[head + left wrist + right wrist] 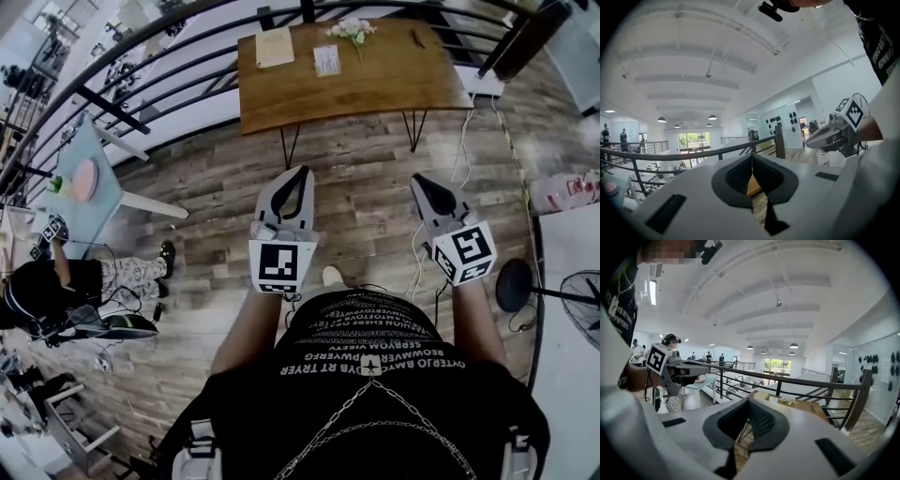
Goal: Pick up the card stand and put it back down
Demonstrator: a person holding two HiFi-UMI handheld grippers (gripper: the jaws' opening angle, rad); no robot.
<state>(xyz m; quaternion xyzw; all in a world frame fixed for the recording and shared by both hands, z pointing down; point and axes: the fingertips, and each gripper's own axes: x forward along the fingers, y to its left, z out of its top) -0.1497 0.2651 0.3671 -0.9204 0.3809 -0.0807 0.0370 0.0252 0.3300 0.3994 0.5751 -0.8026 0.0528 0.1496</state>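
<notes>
Card stand (326, 59) sits on the far half of the wooden table (375, 94). It is between a tan notebook (274, 47) on its left and a small bunch of flowers (352, 30) just beside it on its right. I'm standing well back from the table, with bare floor between me and its near edge, so I judge this step to be the approach and nothing has been grasped yet.

Both tools are held out in front of me, pointing roughly toward the table. The left gripper (298, 173) has its jaws pressed together with nothing between them, and its own view shows only a sliver of the table past the pads. The right gripper (419, 180) is closed and empty in the same way.

To do this well, I'd walk in until the table edge is right under the grippers, then commit just one of them. The left one lines up better with the stand. I'd spread its jaws before reaching the stand, not over it. I'd come in low from the near side so the flowers aren't brushed, and keep the other gripper off the table.

The stand looks light and thin, and I can't tell from here how its base is shaped. I'd pinch it gently across the card's width, lift it straight up only a little, and lower it level onto the same spot. I'd let go only once it rests flat, or it will likely tip.
</notes>
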